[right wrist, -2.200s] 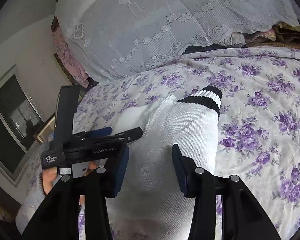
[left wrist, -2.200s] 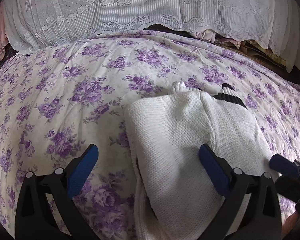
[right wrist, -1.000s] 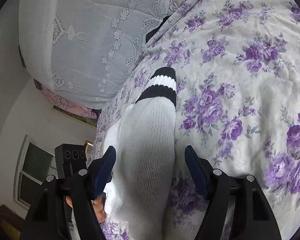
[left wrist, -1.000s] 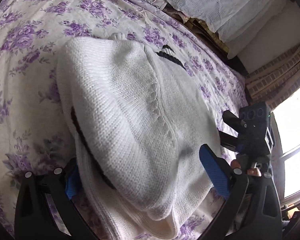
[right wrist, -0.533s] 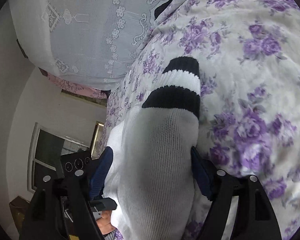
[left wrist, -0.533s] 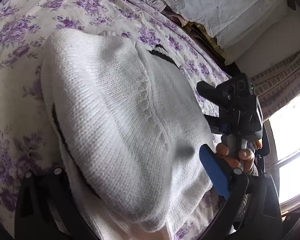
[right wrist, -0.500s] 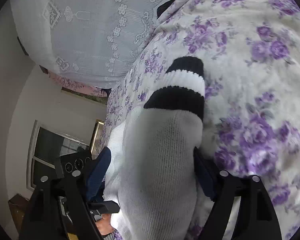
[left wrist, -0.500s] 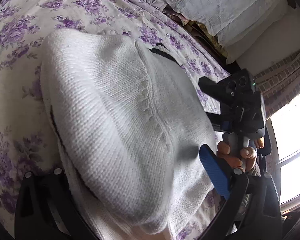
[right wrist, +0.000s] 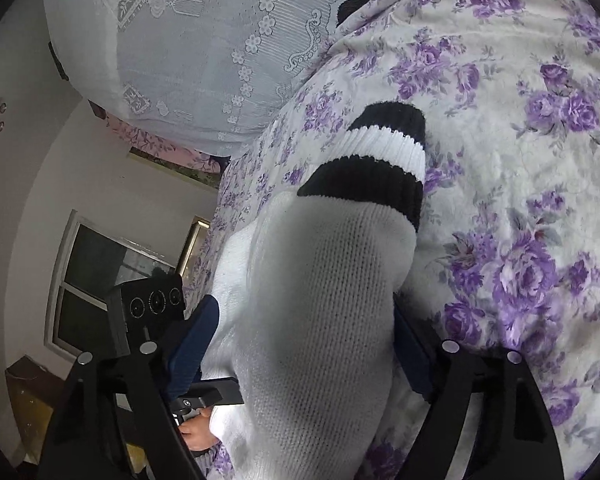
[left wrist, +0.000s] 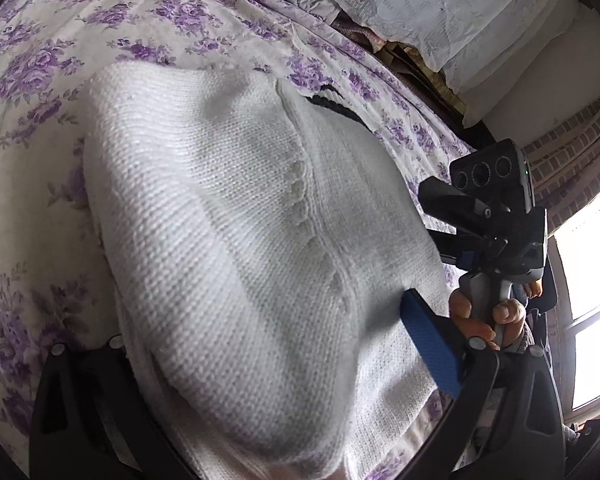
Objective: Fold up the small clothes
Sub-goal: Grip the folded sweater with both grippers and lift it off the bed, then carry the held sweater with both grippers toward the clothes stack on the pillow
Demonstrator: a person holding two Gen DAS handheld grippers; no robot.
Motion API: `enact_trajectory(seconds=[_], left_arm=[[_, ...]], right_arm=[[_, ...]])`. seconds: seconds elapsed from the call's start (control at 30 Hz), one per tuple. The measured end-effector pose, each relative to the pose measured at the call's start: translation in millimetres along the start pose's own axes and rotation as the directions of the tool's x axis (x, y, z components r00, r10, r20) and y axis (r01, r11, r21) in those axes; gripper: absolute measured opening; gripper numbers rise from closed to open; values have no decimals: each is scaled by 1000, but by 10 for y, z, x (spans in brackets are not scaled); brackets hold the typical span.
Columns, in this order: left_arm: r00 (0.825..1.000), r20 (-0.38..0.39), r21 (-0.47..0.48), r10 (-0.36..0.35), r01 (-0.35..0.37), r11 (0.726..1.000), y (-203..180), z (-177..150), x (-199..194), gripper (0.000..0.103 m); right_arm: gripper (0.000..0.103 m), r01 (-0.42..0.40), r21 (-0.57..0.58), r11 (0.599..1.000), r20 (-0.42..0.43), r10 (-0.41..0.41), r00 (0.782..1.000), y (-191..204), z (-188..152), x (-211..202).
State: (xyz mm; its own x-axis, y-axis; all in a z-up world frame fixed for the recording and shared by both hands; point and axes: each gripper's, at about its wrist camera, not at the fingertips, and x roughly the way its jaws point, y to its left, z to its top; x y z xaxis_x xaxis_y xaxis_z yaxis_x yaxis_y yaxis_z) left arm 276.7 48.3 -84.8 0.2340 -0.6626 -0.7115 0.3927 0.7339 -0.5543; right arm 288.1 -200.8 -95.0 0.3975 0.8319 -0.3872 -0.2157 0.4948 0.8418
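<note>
A white knit sweater lies folded on the floral bedspread. In the left wrist view my left gripper is wide open, its jaws either side of the sweater's near end; the left finger is hidden under the knit and only the blue right pad shows. In the right wrist view my right gripper is wide open around the sweater's sleeve, whose black-and-white striped cuff points away. Each gripper shows in the other's view: the right gripper, the left gripper.
A white lace cover drapes a pile at the head of the bed, also in the left wrist view. A window and wall lie to the left, a bright window to the right. Bare bedspread lies right of the sleeve.
Both grippers have pushed further onto the sweater, so the knit fills more of each view. The right gripper has closed in on the sleeve with its jaws still wide.
</note>
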Motion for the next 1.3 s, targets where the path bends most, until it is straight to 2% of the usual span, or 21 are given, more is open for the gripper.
enact_trajectory(seconds=[0.03,0.07,0.1,0.23,0.27,0.3,0.4,0.5,0.63,0.7,0.9,1.07,1.3], left_arm=[[1000,2,2,6,-6,1000,-11,2,9,99],[1000,5,3,13,-13,1000,-27,10,22,99],[1000,8,2,18,-18,1000,-39,16,30,99],[1000,23,-1,14,-14,1000,-31,12,19,99],[999,28,3,16,-16,1000,-39,9,15,99],[999,35,9,20,-20,1000,-53,0,5,99],[998,60,20,25,-26,999,-82,-37,-52,99],[995,92,25,30,-33,999,-141,-75,-127,96],[988,143,63,52,-61,996,-355,-152,-253,95],[986,156,86,59,-73,994,-497,-213,-293,95],[989,138,122,44,-61,991,-854,-483,-306,95],[989,147,185,32,-59,981,-1276,-770,-337,95],[996,83,249,-26,5,969,-1812,-1157,-146,95]], right_arm=[[84,12,7,1000,5,-12,1000,5,12,28],[89,25,6,1000,10,-25,1000,43,30,89],[99,23,-8,1000,18,-23,1000,99,48,161],[100,-6,-70,998,41,9,999,177,27,246],[96,-17,-59,998,58,20,998,156,28,225],[85,-2,-52,999,76,6,997,145,7,196],[61,93,-50,994,123,-86,989,153,-89,119],[60,108,-39,993,154,-101,983,172,-167,26],[60,183,-113,977,186,-160,970,367,-361,-139],[61,191,-124,974,200,-164,966,446,-447,-239],[61,174,-58,983,220,-157,963,452,-704,-600],[61,191,-55,980,232,-173,957,521,-998,-989],[61,242,0,970,290,-232,929,485,-1513,-1673]])
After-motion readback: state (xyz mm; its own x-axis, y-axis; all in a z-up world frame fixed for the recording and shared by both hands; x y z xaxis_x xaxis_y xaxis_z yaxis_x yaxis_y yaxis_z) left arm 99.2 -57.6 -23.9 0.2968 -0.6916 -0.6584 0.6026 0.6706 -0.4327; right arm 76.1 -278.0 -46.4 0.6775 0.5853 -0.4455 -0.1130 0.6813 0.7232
